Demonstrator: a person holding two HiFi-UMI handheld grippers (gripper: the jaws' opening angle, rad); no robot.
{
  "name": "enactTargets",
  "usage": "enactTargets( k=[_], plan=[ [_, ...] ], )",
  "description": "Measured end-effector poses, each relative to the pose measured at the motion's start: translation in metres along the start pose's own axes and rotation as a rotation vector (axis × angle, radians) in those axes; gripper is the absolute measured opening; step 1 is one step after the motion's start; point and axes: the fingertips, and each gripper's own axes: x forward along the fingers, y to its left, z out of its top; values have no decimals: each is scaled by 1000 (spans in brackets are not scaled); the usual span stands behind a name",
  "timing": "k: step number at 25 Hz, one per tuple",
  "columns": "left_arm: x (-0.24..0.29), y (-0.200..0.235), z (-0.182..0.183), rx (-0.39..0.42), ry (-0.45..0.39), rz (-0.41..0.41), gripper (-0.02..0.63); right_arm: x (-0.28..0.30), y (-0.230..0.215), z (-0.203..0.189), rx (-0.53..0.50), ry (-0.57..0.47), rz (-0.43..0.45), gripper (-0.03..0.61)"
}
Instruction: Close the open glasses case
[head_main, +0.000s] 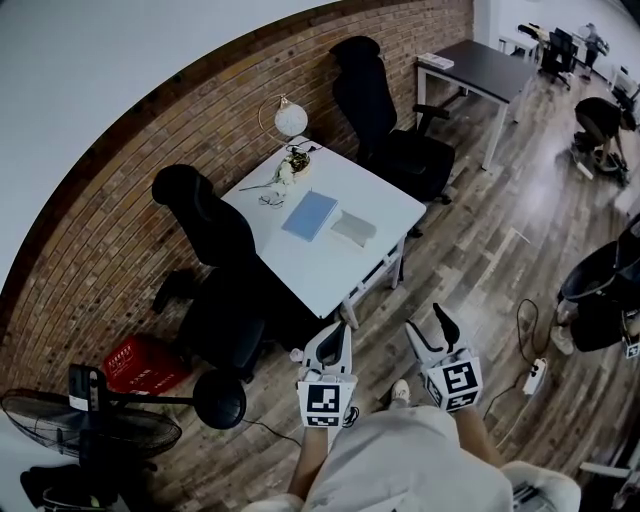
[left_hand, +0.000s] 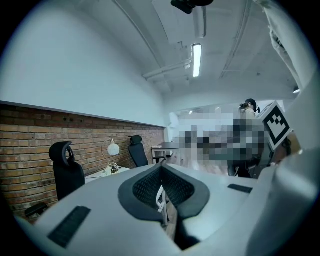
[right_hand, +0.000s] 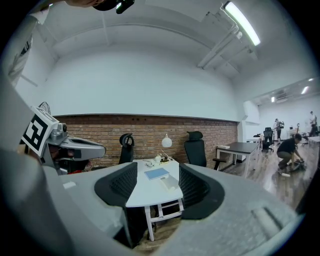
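Note:
A grey glasses case (head_main: 353, 228) lies on the white table (head_main: 300, 270), just right of a blue book (head_main: 310, 215); it is too small to tell how its lid stands. The right gripper view also has the case (right_hand: 169, 183) on the table, seen between the jaws from a distance. Both grippers hang near my body, well short of the table. My left gripper (head_main: 338, 335) has its jaws together and holds nothing; its pads meet at the tip (left_hand: 161, 170). My right gripper (head_main: 428, 328) (right_hand: 157, 182) is open and empty.
A globe lamp (head_main: 291, 120) and small items stand at the table's far corner. Black office chairs (head_main: 205, 215) (head_main: 385, 100) flank the table by the brick wall. A red crate (head_main: 145, 362), a fan (head_main: 90, 430), a dark desk (head_main: 480, 65) and a floor power strip (head_main: 535, 375) surround me.

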Motion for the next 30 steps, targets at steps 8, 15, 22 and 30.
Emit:
enactTargets(
  k=[8, 15, 22, 30],
  plan=[
    [27, -4, 6, 3, 7, 35, 3, 17, -27, 2, 10, -3, 33, 262],
    [53, -13, 13, 3, 18, 57, 3, 28, -54, 6, 18, -6, 61, 262],
    [76, -28, 21, 20, 21, 69, 3, 34, -85, 8, 28, -20, 75, 262],
    [88, -33, 25, 45, 37, 70, 3, 40, -102, 5, 61, -24, 73, 261]
  ],
)
